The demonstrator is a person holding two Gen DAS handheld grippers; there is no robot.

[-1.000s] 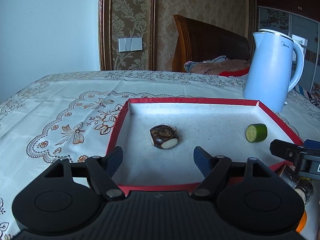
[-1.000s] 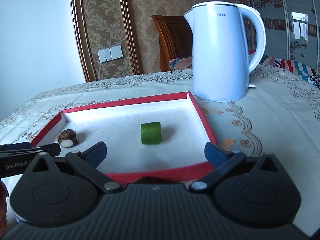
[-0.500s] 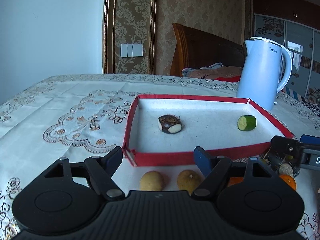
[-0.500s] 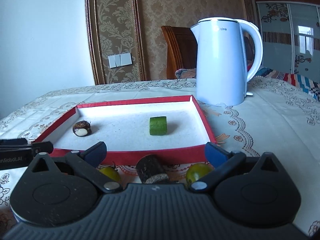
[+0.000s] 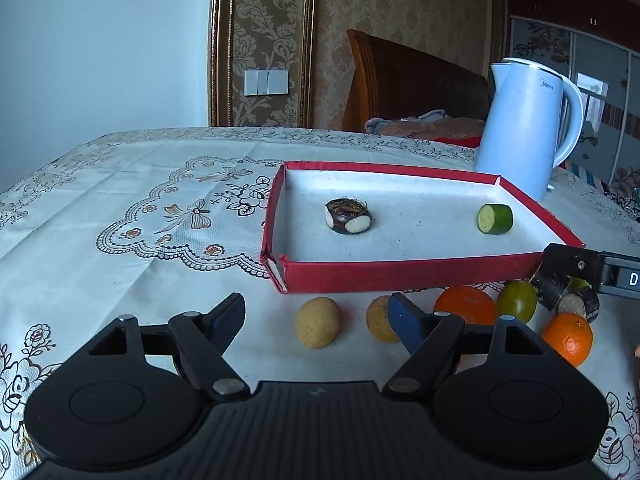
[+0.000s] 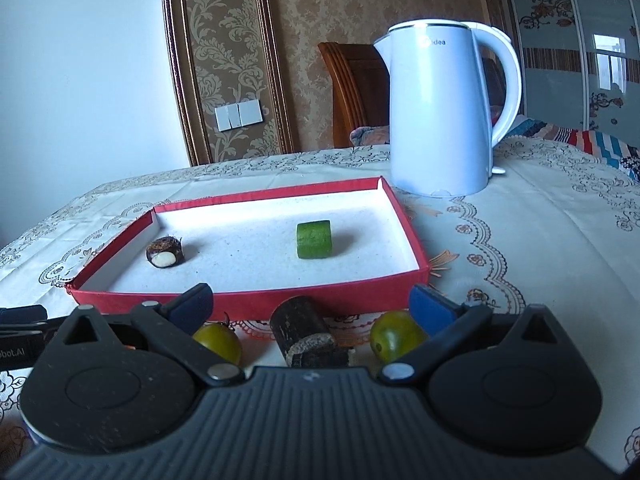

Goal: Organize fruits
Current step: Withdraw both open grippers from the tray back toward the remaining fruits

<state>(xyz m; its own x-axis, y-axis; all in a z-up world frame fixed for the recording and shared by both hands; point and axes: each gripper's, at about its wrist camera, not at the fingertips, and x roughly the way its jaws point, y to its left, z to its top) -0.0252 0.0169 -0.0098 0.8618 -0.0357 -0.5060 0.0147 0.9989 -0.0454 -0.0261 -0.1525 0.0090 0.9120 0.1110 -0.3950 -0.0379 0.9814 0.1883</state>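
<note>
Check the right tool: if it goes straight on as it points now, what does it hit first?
Probably the dark cut cylinder piece lying between the open right tool's fingers; past it, the red tray's near wall. Depth is uncertain.

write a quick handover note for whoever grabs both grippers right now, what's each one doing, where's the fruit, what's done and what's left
Left gripper: open, holding nothing, above the tablecloth in front of the shallow red-walled tray.
Right gripper: open, holding nothing, in line with the dark cylindrical cut piece just outside the tray's near wall.
Done: two pieces lie in the tray, the dark brown husked piece with white flesh and the green cucumber-like chunk.
Left: two yellow-brown round fruits, two oranges, two green-yellow tomatoes and the dark cut pieces sit on the cloth before the tray.
The white electric kettle stands behind the tray.
</note>
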